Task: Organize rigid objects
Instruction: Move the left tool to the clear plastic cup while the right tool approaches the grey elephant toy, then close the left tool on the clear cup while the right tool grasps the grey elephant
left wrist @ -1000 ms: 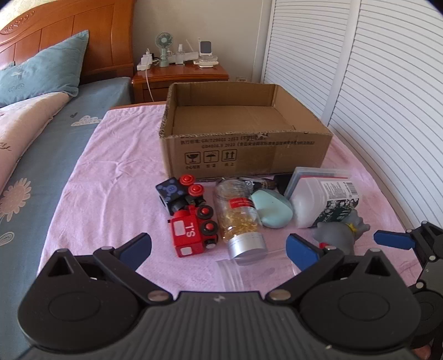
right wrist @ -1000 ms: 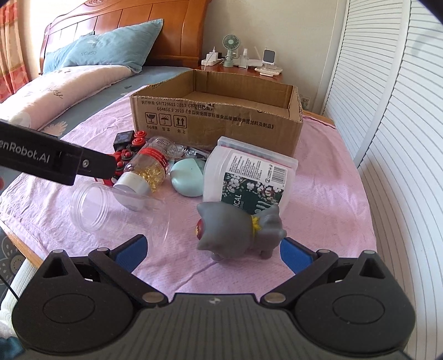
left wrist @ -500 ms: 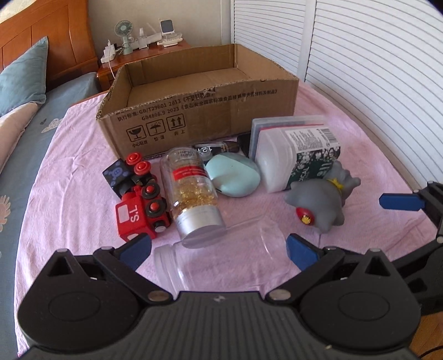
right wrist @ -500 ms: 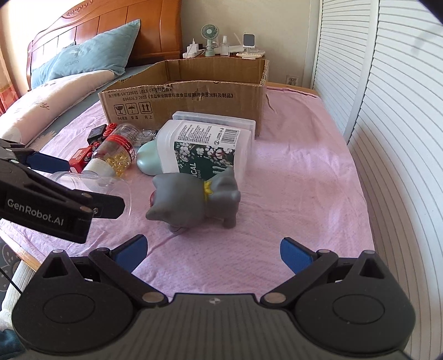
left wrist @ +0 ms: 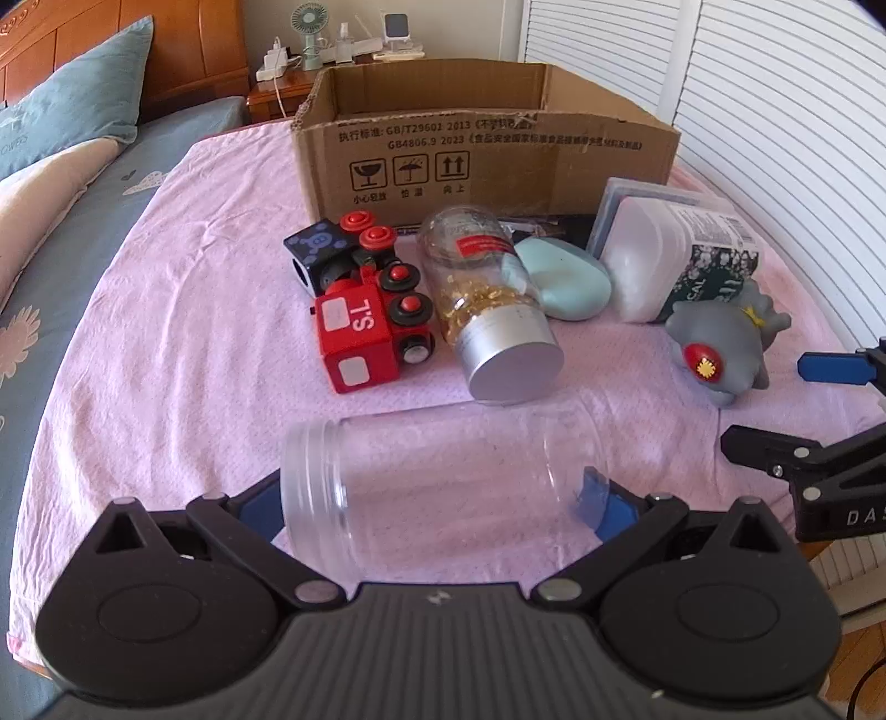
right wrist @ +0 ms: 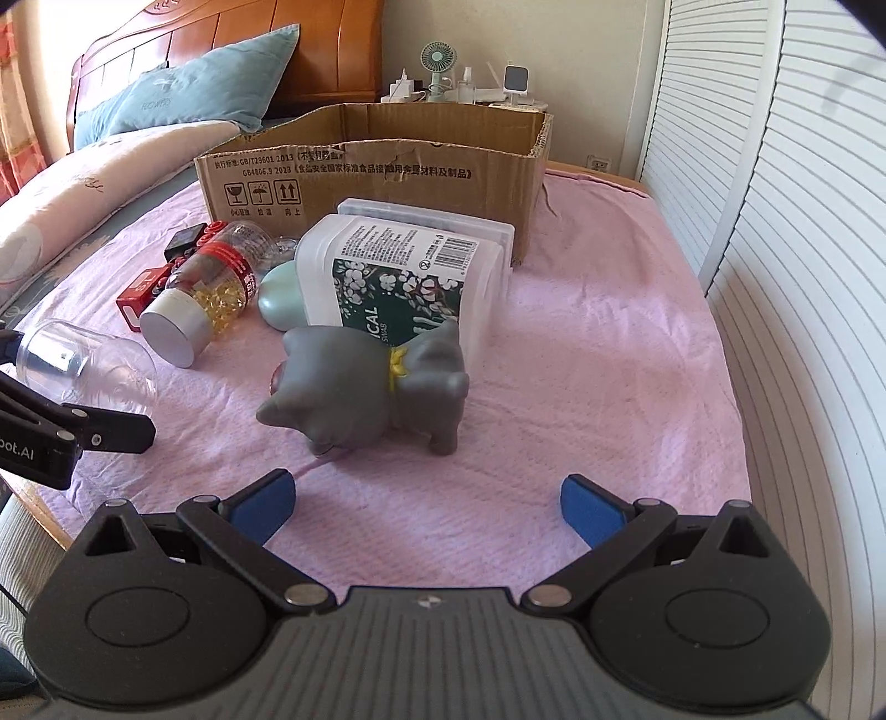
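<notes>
A clear empty plastic jar (left wrist: 437, 487) lies on its side on the pink cloth, between the open fingers of my left gripper (left wrist: 437, 507); it also shows in the right wrist view (right wrist: 83, 363). Behind it lie a capsule bottle with a silver cap (left wrist: 487, 304), a red toy train (left wrist: 368, 321), a mint green case (left wrist: 565, 282) and a white swab tub (left wrist: 664, 266). A grey toy cat (right wrist: 371, 382) stands just ahead of my open, empty right gripper (right wrist: 426, 507). An open cardboard box (left wrist: 487, 155) stands behind.
A bed with pillows (left wrist: 72, 105) lies to the left and a nightstand with a small fan (left wrist: 307, 22) stands behind the box. White louvered doors (right wrist: 775, 221) run along the right. The cloth's front edge is near both grippers.
My left gripper has moved forward so the clear jar now lies between its fingers. My right gripper has moved closer to the grey cat. Both stay open.
</notes>
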`<state>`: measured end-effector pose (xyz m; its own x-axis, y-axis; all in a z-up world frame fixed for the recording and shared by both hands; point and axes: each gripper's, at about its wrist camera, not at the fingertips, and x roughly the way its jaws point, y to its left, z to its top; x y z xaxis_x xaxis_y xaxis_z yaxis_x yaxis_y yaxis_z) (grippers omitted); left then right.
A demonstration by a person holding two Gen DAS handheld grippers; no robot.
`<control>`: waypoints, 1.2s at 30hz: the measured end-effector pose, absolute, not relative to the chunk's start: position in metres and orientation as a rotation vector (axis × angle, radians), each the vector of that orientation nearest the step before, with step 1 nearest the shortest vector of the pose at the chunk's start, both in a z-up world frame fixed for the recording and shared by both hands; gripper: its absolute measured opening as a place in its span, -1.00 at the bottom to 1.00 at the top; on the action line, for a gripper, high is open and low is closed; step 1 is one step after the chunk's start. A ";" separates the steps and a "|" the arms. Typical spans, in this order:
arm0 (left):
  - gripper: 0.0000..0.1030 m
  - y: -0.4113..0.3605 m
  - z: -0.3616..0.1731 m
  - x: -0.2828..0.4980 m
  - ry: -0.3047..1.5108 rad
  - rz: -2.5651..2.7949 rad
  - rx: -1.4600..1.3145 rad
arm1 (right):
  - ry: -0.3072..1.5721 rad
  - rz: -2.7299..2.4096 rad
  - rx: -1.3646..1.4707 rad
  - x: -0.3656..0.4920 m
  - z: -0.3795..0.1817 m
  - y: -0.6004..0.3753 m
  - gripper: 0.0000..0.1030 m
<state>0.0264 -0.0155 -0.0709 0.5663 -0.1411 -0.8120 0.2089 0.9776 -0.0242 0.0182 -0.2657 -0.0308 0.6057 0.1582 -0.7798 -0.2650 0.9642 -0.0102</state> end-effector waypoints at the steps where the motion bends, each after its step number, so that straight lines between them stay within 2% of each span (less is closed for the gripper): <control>1: 0.99 -0.016 -0.070 0.026 0.943 -0.196 0.069 | 0.888 0.247 -0.133 0.020 -0.031 -0.264 1.00; 17: 0.94 -0.013 -0.059 0.026 0.889 -0.195 0.033 | 0.828 0.270 -0.159 0.042 -0.023 -0.238 1.00; 21: 0.78 -0.016 -0.058 0.028 0.876 -0.204 0.040 | 0.827 0.262 -0.160 0.042 -0.021 -0.235 0.82; 25: 0.78 -0.016 -0.057 0.030 0.880 -0.222 0.052 | 0.845 0.259 -0.172 0.040 -0.023 -0.233 0.53; 36: 0.78 -0.002 -0.036 0.044 0.947 -0.313 0.082 | 0.861 0.320 -0.166 0.034 0.000 -0.239 0.50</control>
